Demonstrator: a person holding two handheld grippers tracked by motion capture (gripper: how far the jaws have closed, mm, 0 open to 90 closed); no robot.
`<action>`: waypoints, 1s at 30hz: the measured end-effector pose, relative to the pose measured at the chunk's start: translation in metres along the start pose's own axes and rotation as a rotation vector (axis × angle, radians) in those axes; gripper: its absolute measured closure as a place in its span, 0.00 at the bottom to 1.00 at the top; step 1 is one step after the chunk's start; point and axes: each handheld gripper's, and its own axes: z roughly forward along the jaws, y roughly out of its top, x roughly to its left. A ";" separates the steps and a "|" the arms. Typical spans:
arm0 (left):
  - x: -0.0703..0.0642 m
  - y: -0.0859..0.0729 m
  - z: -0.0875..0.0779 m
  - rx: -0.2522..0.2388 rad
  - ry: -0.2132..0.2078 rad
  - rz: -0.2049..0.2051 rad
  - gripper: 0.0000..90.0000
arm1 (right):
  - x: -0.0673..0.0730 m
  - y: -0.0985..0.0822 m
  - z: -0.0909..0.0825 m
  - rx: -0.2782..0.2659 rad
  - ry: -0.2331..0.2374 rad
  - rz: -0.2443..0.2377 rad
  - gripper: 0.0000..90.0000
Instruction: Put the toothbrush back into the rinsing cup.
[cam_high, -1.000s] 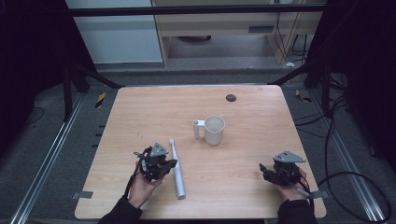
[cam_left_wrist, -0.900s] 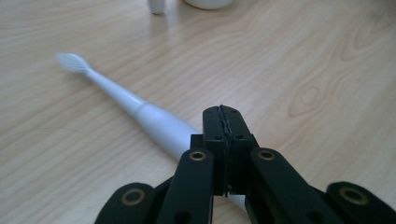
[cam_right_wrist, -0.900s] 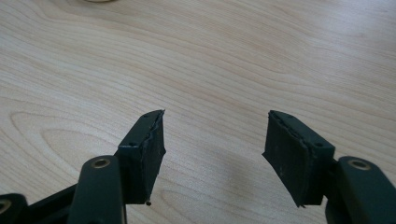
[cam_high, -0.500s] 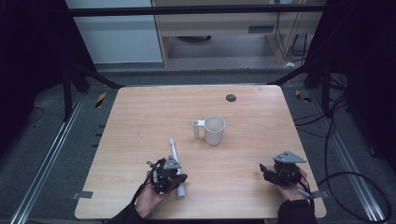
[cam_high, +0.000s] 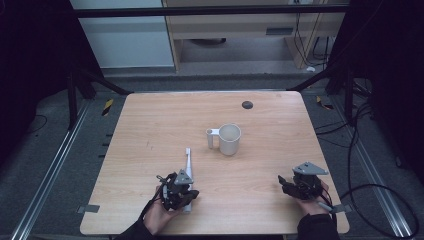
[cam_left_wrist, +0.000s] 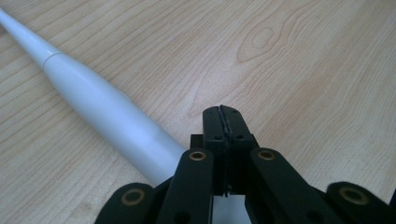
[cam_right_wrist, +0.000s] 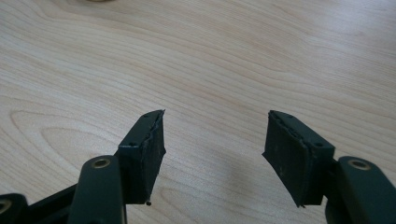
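Toothbrush (cam_high: 187, 172) lies flat near table's (cam_high: 150, 125) front edge, left of centre. Left gripper (cam_left_wrist: 223, 122), jaws pressed together w/ nothing between, sits over its handle end. Right gripper (cam_right_wrist: 212, 154) spread, idle nr front-right corner, prob. waiting.

A square light-wood tabletop (cam_high: 150, 125) with visible grain carries a cream cylindrical mug (cam_high: 229, 139) near its middle, handle pointing left. Beyond the mug, toward the far edge, lies a small dark round disc (cam_high: 247, 104). Nearer than the mug and to its left lies a long white plastic electric toothbrush (cam_high: 187, 162), its narrow head pointing away toward the far edge
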 end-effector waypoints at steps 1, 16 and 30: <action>0.000 -0.001 0.000 0.001 -0.001 -0.003 0.99 | 0.000 0.000 0.000 -0.002 -0.002 -0.004 0.42; 0.004 -0.010 -0.005 0.017 -0.004 -0.013 0.98 | 0.000 0.000 0.000 0.000 -0.003 -0.003 0.42; 0.011 -0.008 -0.022 -0.046 0.026 -0.038 0.93 | 0.000 0.000 0.000 -0.002 -0.005 -0.002 0.42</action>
